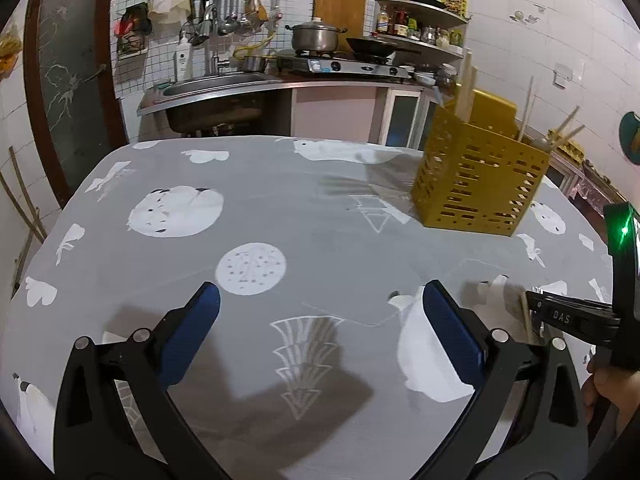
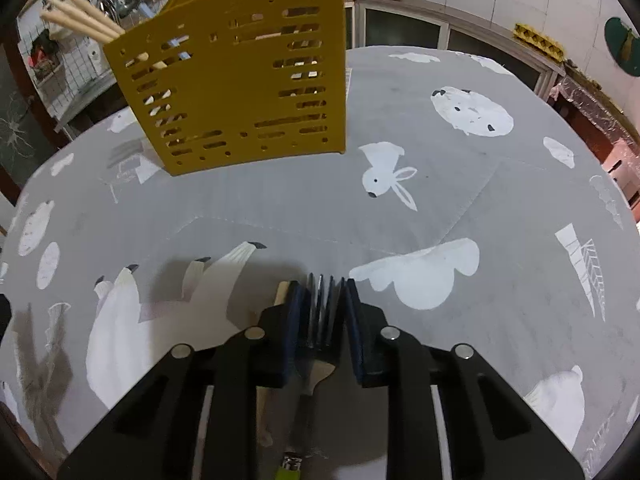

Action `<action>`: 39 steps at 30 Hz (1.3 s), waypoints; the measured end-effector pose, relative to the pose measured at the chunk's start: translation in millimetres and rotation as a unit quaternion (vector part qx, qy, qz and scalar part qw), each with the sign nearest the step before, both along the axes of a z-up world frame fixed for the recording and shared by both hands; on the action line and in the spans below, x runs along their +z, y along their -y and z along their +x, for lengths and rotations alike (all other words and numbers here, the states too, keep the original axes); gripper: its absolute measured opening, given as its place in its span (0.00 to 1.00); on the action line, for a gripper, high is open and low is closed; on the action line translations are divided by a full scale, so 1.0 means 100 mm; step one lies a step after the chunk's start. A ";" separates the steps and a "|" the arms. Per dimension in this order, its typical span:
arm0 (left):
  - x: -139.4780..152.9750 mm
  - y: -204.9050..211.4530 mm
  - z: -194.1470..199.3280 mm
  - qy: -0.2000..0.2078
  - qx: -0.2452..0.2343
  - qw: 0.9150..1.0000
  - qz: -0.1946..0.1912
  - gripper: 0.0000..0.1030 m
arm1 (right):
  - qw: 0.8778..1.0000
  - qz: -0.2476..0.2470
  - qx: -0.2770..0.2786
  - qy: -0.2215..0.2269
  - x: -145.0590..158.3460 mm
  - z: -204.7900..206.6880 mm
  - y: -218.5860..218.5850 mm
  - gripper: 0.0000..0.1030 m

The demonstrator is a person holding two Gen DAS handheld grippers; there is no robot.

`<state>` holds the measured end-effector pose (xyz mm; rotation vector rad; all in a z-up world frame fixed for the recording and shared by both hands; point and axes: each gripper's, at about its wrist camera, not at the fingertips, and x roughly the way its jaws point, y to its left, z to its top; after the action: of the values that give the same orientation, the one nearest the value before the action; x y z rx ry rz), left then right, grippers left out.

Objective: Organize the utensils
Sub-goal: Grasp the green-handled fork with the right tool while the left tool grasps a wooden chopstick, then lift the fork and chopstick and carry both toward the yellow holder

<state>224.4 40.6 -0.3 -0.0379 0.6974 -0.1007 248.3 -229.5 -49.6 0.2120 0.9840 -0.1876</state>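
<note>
A yellow slotted utensil holder (image 1: 478,178) stands on the table at the far right; it also shows in the right wrist view (image 2: 244,76), with wooden chopsticks (image 2: 80,16) sticking out of it. My right gripper (image 2: 322,300) is shut on a metal fork (image 2: 320,320), tines pointing forward, low over the cloth. A wooden utensil (image 2: 282,292) lies beside its left finger. My left gripper (image 1: 320,320) is open and empty above the grey tablecloth. The right gripper (image 1: 568,312) shows at the right edge of the left wrist view.
The table carries a grey cloth (image 1: 280,220) with white prints. Behind it are a sink (image 1: 216,84), a stove with a pot (image 1: 316,36) and a wok, and shelves with jars. A small green object (image 2: 291,468) lies below the fork's handle.
</note>
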 end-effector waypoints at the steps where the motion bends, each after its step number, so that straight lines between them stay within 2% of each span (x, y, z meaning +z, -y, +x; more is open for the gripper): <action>1: 0.01 0.04 0.00 -0.001 -0.004 1.000 0.002 0.95 | 1.000 0.003 0.003 0.003 0.01 -0.03 0.04 0.21; 6: 0.01 0.32 0.00 -0.009 -0.028 1.000 0.009 0.95 | 1.000 -0.009 0.004 0.009 0.04 -0.12 0.29 0.21; 13: -0.13 0.83 0.06 -0.045 -0.067 0.997 0.008 0.95 | 1.000 -0.014 -0.007 0.009 0.03 -0.27 0.80 0.21; 24: -0.35 1.66 0.12 -0.098 -0.129 0.986 0.034 0.95 | 0.999 -0.031 -0.001 0.015 -0.01 -0.39 1.25 0.21; 26: -0.41 1.80 0.15 -0.114 -0.136 0.983 0.040 0.86 | 1.000 -0.026 -0.002 0.015 -0.03 -0.40 1.28 0.21; 30: -0.53 2.02 0.23 -0.149 -0.147 0.976 0.055 0.60 | 1.000 -0.021 0.001 0.019 -0.04 -0.38 1.29 0.21; 32: -0.55 2.07 0.24 -0.148 -0.142 0.976 0.066 0.56 | 1.000 -0.021 0.005 0.021 -0.04 -0.37 1.28 0.21; 35: -0.55 2.09 0.28 -0.150 -0.143 0.975 0.074 0.40 | 0.999 -0.022 0.011 0.024 -0.03 -0.35 1.24 0.21; 37: -0.53 2.06 0.33 -0.157 -0.141 0.975 0.070 0.20 | 0.999 -0.021 0.013 0.027 -0.03 -0.34 1.20 0.21; 39: -0.51 2.02 0.38 -0.164 -0.142 0.974 0.063 0.08 | 0.999 -0.018 0.017 0.033 -0.02 -0.32 1.15 0.21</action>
<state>262.4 -161.4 -51.1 0.1710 1.0363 -0.3296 216.2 -344.1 -51.5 0.1660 0.9181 -0.1659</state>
